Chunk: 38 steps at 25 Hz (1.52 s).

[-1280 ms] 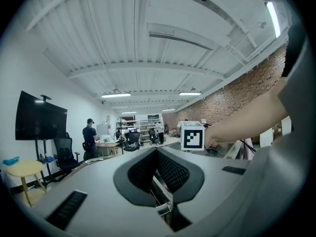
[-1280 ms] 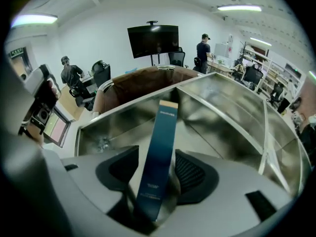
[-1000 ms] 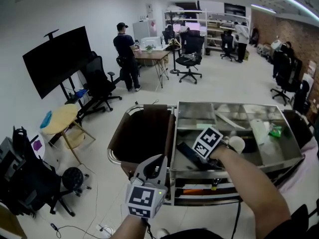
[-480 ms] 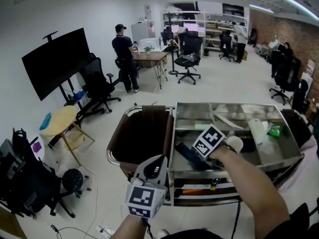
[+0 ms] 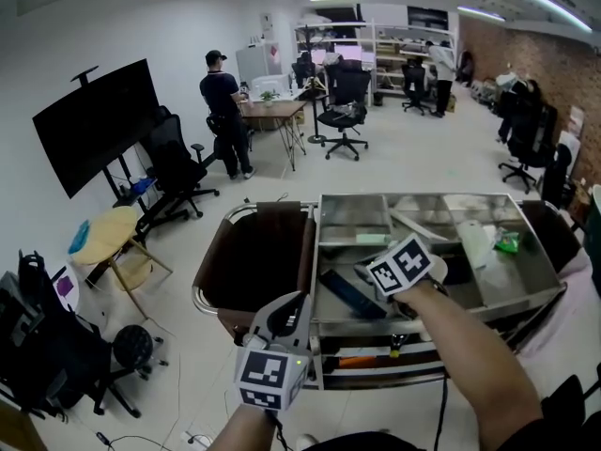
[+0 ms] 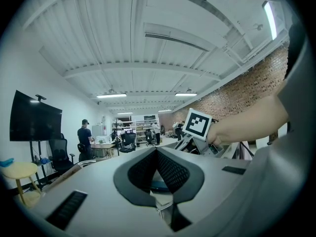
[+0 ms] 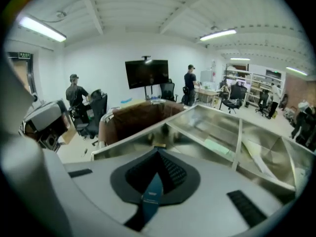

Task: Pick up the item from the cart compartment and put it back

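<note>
A steel cart (image 5: 441, 323) has several open compartments. In its front-left compartment is a long flat dark-blue item (image 5: 346, 293). My right gripper (image 5: 372, 280) reaches down to the item's near end. In the right gripper view the jaws of my right gripper (image 7: 158, 152) are shut, with the blue item (image 7: 150, 196) pinched as a strip between the pads, above the steel compartments (image 7: 212, 127). My left gripper (image 5: 286, 313) hovers in front of the cart's left corner. Its jaws (image 6: 157, 151) are shut and I see nothing held in them.
A brown bin (image 5: 255, 259) hangs on the cart's left end. The right compartments hold a white item (image 5: 475, 242) and a green packet (image 5: 508, 242). A person (image 5: 221, 111) stands at a desk far back. A TV (image 5: 94, 125), office chairs and a small round table (image 5: 108, 233) are at left.
The right gripper has stayed at the blue item in the front-left compartment. The head view has tilted a little, so the cart sits lower-left in the picture. The left gripper has hardly moved.
</note>
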Tool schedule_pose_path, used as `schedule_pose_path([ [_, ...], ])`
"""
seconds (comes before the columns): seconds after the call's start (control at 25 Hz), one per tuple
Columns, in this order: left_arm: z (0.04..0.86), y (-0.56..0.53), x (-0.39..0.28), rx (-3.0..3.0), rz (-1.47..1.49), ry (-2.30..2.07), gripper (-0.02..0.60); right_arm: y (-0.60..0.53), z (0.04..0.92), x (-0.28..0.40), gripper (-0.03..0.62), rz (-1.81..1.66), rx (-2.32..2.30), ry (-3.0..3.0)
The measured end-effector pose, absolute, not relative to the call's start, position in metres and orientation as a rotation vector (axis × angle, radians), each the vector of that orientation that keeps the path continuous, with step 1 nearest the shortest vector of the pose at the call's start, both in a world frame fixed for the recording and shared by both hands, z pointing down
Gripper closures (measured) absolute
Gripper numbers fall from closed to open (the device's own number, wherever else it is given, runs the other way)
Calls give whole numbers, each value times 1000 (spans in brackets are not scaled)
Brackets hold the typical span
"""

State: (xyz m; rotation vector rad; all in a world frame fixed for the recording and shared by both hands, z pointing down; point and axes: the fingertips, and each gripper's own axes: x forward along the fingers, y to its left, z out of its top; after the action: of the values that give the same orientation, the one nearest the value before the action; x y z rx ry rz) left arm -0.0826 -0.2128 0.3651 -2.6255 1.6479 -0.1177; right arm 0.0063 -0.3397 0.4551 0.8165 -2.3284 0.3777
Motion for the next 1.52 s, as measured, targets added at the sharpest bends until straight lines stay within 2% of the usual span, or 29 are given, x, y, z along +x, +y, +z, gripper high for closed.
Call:
schedule_pose_path([
  [0.36, 365, -208, -68, -2647, -122, 1603, 581, -283, 368, 43, 588, 236, 1071, -2683],
  [0.6, 360, -204, -60, -2665, -87, 1591, 581, -241, 341, 74, 588, 215, 1193, -2809],
  [0.96, 358, -199, -51, -2655, -86, 1575, 581, -190, 351, 117, 588, 106, 1372, -2792],
  [1.52, 358, -199, -46, -2659, -92, 1560, 581, -192, 370, 122, 588, 169, 1390, -2762],
])
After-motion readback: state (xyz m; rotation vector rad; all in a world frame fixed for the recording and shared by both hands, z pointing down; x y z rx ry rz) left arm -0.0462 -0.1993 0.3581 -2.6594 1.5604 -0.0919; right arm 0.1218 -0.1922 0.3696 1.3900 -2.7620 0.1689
